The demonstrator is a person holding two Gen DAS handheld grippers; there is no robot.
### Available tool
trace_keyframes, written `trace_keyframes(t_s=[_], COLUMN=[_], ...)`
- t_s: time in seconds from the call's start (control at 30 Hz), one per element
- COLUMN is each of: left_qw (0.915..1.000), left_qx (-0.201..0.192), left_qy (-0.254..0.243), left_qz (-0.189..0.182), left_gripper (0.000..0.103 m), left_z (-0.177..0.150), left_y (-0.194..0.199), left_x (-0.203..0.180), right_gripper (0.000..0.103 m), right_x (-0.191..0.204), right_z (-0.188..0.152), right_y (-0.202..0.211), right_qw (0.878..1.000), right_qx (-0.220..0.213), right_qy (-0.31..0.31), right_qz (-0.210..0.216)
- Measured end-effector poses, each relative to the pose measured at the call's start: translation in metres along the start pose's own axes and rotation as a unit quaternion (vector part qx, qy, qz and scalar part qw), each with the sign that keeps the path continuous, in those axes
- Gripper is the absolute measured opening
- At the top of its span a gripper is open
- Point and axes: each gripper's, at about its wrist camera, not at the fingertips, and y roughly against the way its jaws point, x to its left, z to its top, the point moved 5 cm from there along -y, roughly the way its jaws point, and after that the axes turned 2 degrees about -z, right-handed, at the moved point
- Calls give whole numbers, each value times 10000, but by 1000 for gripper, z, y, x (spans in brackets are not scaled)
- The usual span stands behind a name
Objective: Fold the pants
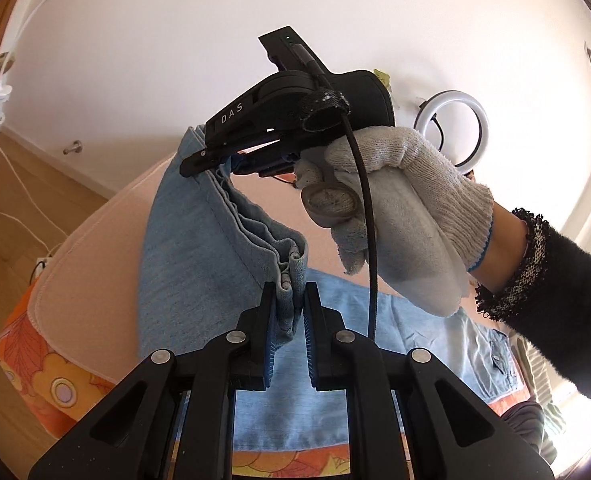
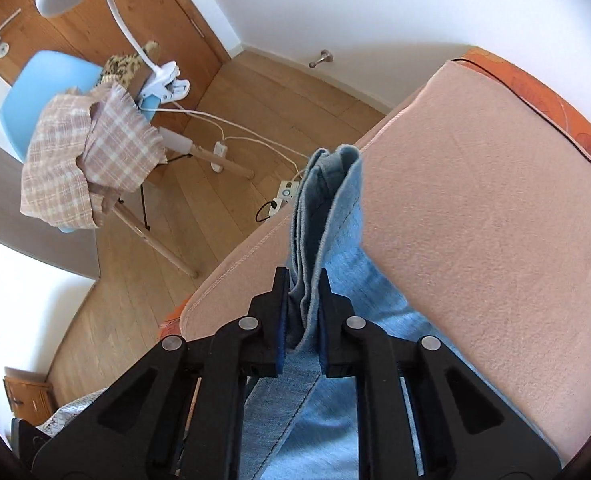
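Pants (image 1: 199,264) waist end cut off behind left gripper (image 1: 289,304) body at the bottom edge; leg hems bunched inside both sets of jaws, layer count unclear. Right gripper (image 1: 211,164) jaw tips partly buried in denim. Gloved right hand (image 1: 391,208) covers its handle. Bed (image 2: 475,208) far side runs out of frame. Floor clutter too small to identify.

**Two wrist cameras, one stretch of denim**

Left wrist view looks up along its black fingers (image 1: 268,312), tilted toward the white wall, very close. Right wrist view peers down its own fingers (image 2: 281,312) toward the wooden plank floor (image 2: 223,236). Both share the light blue denim pants (image 1: 199,248) and the peach blanket-covered bed (image 2: 475,220).
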Motion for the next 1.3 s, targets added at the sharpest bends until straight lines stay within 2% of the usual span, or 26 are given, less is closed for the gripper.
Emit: trace_keyframes(t_s=[0.27, 0.43, 0.67, 0.8, 0.83, 0.93, 0.97, 1.0, 1.03, 1.07, 1.17, 1.3], left_qw=[9979, 9947, 9848, 9764, 9739, 9678, 9666, 9656, 9647, 9641, 9632, 9615], left_qx=[159, 367, 906, 1323, 1423, 1691, 1749, 1785, 1813, 1830, 1836, 1855], left_qy=[-101, -332, -956, -1237, -1324, -1505, -1522, -1551, -1581, -1597, -1662, -1740], left_qz=[-619, -907, -1135, -1177, -1169, -1101, -1090, -1082, -1072, -1071, -1049, -1040], left_gripper=[11, 11, 11, 11, 11, 11, 11, 11, 11, 11, 11, 11], left_z=[-3, -14, -47, -71, -75, -87, -89, -91, -91, -91, -94, -104], left_y=[0, -8, -27, -47, -51, -67, -71, -75, -78, -80, -72, -69], left_x=[-41, -70, -107, -120, -120, -121, -121, -122, -122, -122, -125, -130], right_gripper=[12, 12, 12, 13, 16, 18, 22, 29, 46, 49, 49, 49], right_x=[-45, -80, -134, -171, -179, -198, -201, -204, -206, -209, -216, -221], right_z=[-32, -63, -130, -173, -183, -203, -207, -209, -212, -213, -214, -209], right_y=[68, 103, 132, 127, 124, 113, 110, 107, 103, 101, 102, 98], right_qw=[9955, 9911, 9785, 9658, 9613, 9528, 9515, 9504, 9492, 9478, 9497, 9554], right_qx=[-578, -790, -1024, -1049, -1042, -937, -891, -809, -688, -650, -647, -503], right_qy=[-662, -1042, -1765, -2283, -2445, -2758, -2806, -2847, -2890, -2944, -2916, -2856], right_qz=[339, 263, 306, 649, 720, 851, 891, 957, 1036, 1043, 938, 556])
